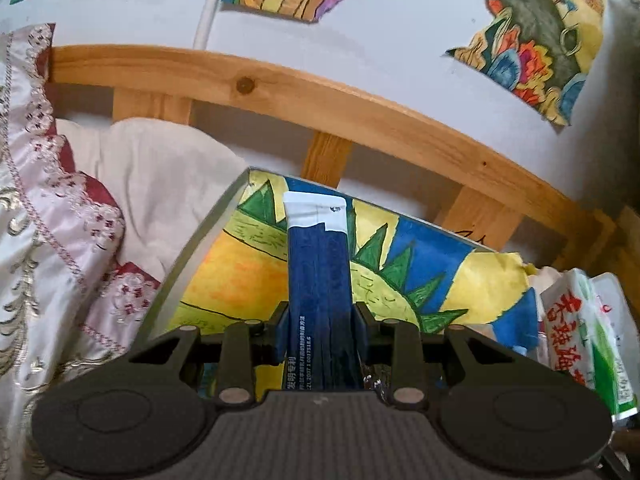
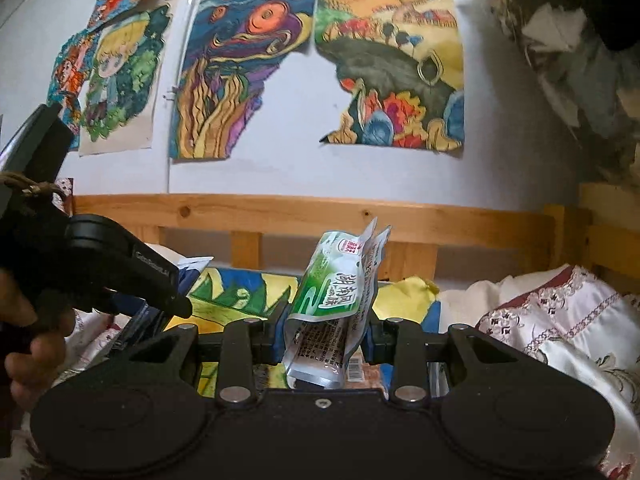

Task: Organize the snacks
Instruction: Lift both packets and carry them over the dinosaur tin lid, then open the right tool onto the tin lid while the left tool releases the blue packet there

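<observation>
The left claw (image 1: 320, 320) was clamped on a tall blue snack packet (image 1: 318, 280) with a white top, held upright above a colourful drawing (image 1: 420, 264). The right claw (image 2: 326, 332) gripped a green and white snack pouch (image 2: 336, 288), also upright, before a wooden bed rail (image 2: 440, 220) and embroidered bedding (image 2: 560, 320).

left gripper (image 1: 320, 316): holds a tall snack packet (image 1: 318, 280) upright between its fingers, above the glass-topped table (image 1: 192, 256)
right gripper (image 2: 325, 328): holds a snack pouch (image 2: 336, 292), right of the left one
bed rail (image 1: 360, 120): behind the table
wall drawings (image 2: 240, 72): above the rail
</observation>
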